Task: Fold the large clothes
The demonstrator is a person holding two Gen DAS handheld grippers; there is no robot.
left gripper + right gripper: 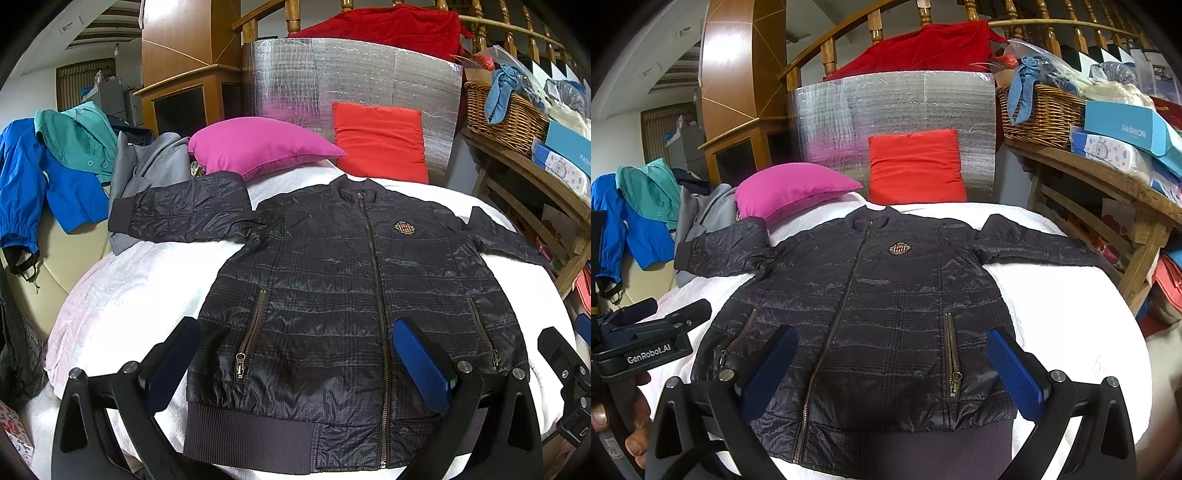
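A black quilted zip jacket (332,280) lies flat and face up on the white bed (140,295), collar far, ribbed hem near, both sleeves spread sideways. It also shows in the right wrist view (871,310). My left gripper (295,332) is open and empty, hovering above the jacket's lower left half. My right gripper (892,341) is open and empty above the lower right half. The right gripper shows at the left wrist view's right edge (565,369); the left gripper shows at the right wrist view's left edge (653,325).
A pink pillow (258,146) and a red pillow (380,140) lie at the bed's head against a silver foil panel (332,81). Blue, teal and grey clothes (62,177) are piled left. A wooden shelf with a wicker basket (506,114) stands right.
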